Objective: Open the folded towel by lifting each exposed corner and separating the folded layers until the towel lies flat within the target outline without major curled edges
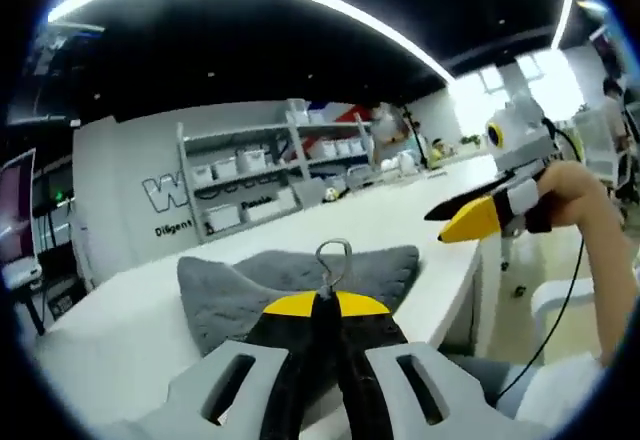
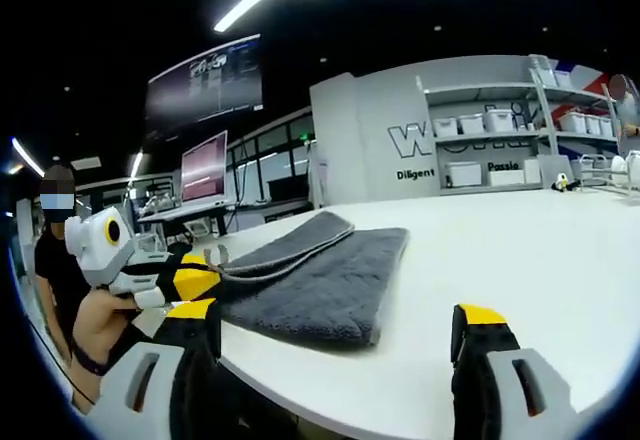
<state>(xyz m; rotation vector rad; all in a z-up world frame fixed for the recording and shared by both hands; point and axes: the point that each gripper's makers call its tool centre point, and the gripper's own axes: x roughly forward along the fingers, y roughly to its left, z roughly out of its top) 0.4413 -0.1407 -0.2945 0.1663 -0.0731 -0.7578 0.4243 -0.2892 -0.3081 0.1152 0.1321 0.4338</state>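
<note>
My left gripper (image 1: 318, 305) has its yellow-tipped jaws pressed together on the near edge of the grey towel (image 1: 300, 275), pinching it where a small metal loop (image 1: 333, 252) stands up just past the tips. The towel lies folded on the white table (image 1: 400, 215), close to the table's near edge, with a wide bare stretch of tabletop running away behind it toward the shelving (image 1: 270, 175).

In the right gripper view my right gripper (image 2: 335, 335) stands wide apart with nothing between its jaws, held low over the table's near edge. From here the towel (image 2: 320, 280) shows as two layers, the upper one lifted into a low ridge at its far side, and my left gripper (image 2: 185, 282) comes in from the left, closed on the towel's end. Bare table (image 2: 520, 250) stretches off to the right of the towel.

In the left gripper view my right gripper (image 1: 480, 218) hangs off past the table's right edge; I think its jaws are apart there, but the angle is poor.
</note>
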